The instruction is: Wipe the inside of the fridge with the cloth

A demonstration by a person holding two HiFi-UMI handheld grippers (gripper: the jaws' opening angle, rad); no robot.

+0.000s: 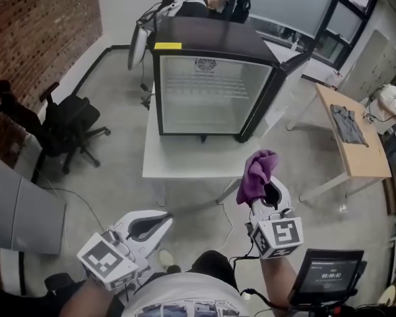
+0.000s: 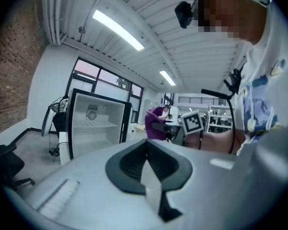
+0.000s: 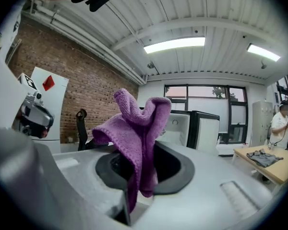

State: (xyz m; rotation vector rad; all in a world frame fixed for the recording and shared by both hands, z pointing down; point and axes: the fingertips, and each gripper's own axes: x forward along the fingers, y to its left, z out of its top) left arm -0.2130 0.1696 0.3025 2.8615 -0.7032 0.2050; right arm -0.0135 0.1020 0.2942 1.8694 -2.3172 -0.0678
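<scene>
A small black fridge (image 1: 208, 84) stands on a white table (image 1: 185, 160), its door swung wide to the right, its white inside bare with one wire shelf. My right gripper (image 1: 269, 197) is well short of the table, shut on a purple cloth (image 1: 257, 174) that sticks up out of its jaws. The cloth (image 3: 137, 133) fills the middle of the right gripper view, with the fridge (image 3: 192, 126) behind it. My left gripper (image 1: 145, 226) is low at the left, shut and holding nothing. The fridge (image 2: 93, 123) and the cloth (image 2: 156, 123) also show in the left gripper view.
A black office chair (image 1: 59, 127) stands left of the table by the brick wall. A wooden desk (image 1: 353, 137) with a dark garment is at the right, a person beside it. Another person sits behind the fridge. Cables trail on the floor under the table.
</scene>
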